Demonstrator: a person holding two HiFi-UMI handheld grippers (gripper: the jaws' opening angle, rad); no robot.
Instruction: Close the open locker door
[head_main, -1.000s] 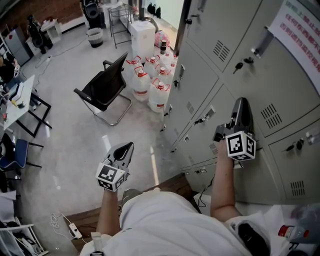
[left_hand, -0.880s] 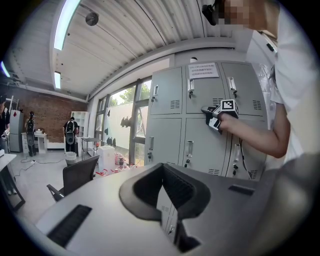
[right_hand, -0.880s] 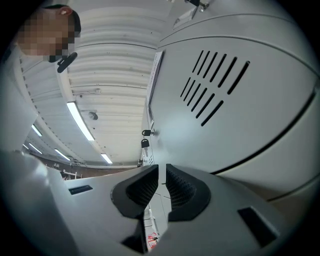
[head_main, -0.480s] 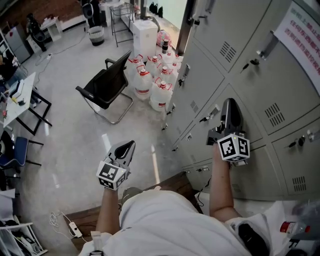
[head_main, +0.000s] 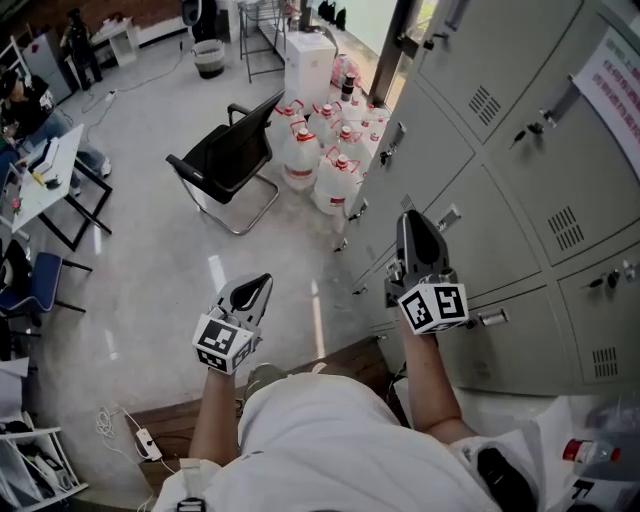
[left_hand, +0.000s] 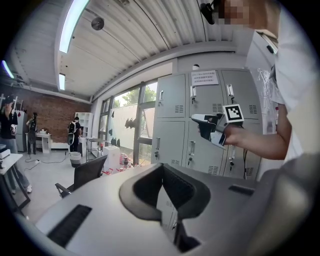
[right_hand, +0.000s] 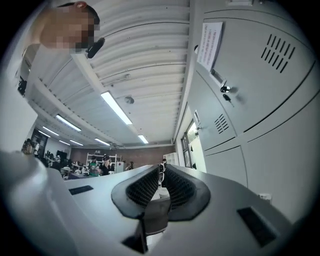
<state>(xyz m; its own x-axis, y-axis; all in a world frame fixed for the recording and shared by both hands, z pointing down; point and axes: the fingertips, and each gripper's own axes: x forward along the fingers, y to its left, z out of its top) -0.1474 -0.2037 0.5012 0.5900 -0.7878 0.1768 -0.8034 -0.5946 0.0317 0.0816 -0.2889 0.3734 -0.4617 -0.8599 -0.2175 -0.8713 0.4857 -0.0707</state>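
Observation:
A bank of grey lockers (head_main: 500, 150) fills the right of the head view, and every door I can see lies flush with its neighbours. My right gripper (head_main: 410, 218) hangs in the air just in front of a middle-row locker door (head_main: 505, 235), a little off it, with its jaws shut and nothing between them. My left gripper (head_main: 262, 284) is held lower left over the floor, away from the lockers, also shut and empty. From the left gripper view I see the right gripper (left_hand: 201, 120) in front of the lockers (left_hand: 172, 125).
A black chair (head_main: 228, 158) stands on the floor to the left of the lockers. Several water jugs (head_main: 322, 150) crowd the locker base beyond it. A white desk (head_main: 38, 185) is at far left, and a power strip (head_main: 142, 440) lies near my feet.
My right gripper has drawn back from the locker door to the left. The left gripper has hardly moved.

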